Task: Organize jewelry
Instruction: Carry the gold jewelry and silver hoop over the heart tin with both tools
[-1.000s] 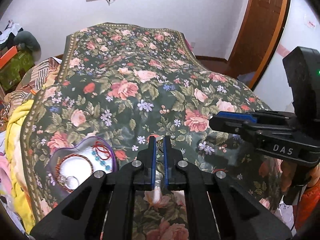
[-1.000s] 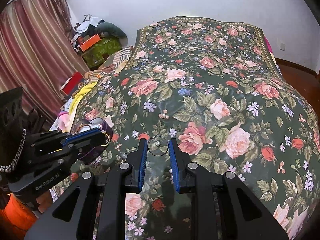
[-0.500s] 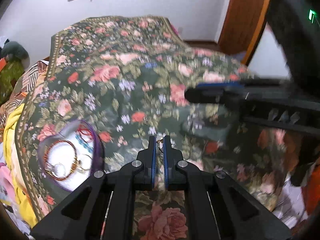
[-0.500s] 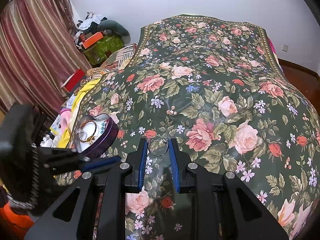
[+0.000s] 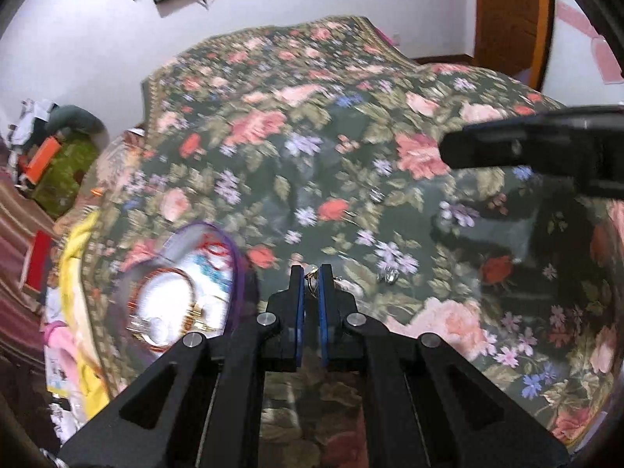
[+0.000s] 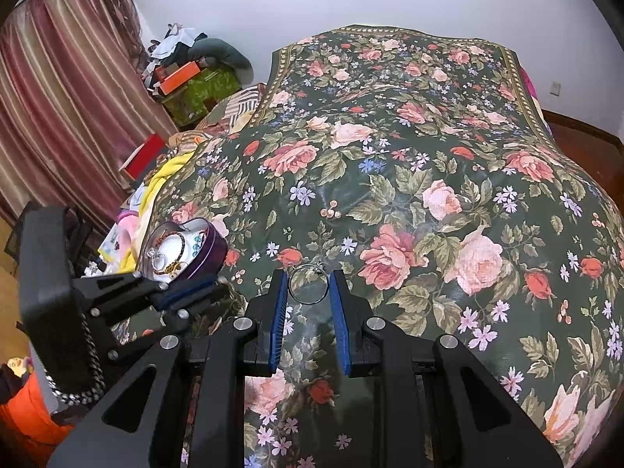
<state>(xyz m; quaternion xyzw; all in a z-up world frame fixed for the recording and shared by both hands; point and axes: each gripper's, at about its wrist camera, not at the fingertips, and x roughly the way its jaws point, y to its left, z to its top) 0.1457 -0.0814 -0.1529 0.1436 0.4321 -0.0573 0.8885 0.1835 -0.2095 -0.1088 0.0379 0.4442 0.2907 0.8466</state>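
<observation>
My left gripper [image 5: 311, 273] is shut on a small gold ring [image 5: 310, 277], held above the floral bedspread just right of a purple heart-shaped jewelry box [image 5: 234, 269]. The box [image 6: 212, 247] holds a brown bead bracelet [image 6: 171, 240], red and blue strings and silver pieces. My right gripper [image 6: 308, 284] is shut on a silver ring [image 6: 308, 284], held between the blue pads above the bedspread, right of the box. The left gripper [image 6: 187, 292] shows in the right wrist view, close beside the box.
Small silver pieces [image 5: 388, 276] lie on the floral bedspread [image 6: 429, 156] right of my left gripper. Yellow cloth and clutter [image 6: 163, 175] hang at the bed's left edge. Curtains [image 6: 58, 97] and boxes stand at the left; a wooden door [image 5: 511, 15] is at the right.
My left gripper has swung left toward the heart-shaped box with the gold ring. The right gripper, holding the silver ring, has stayed nearly still.
</observation>
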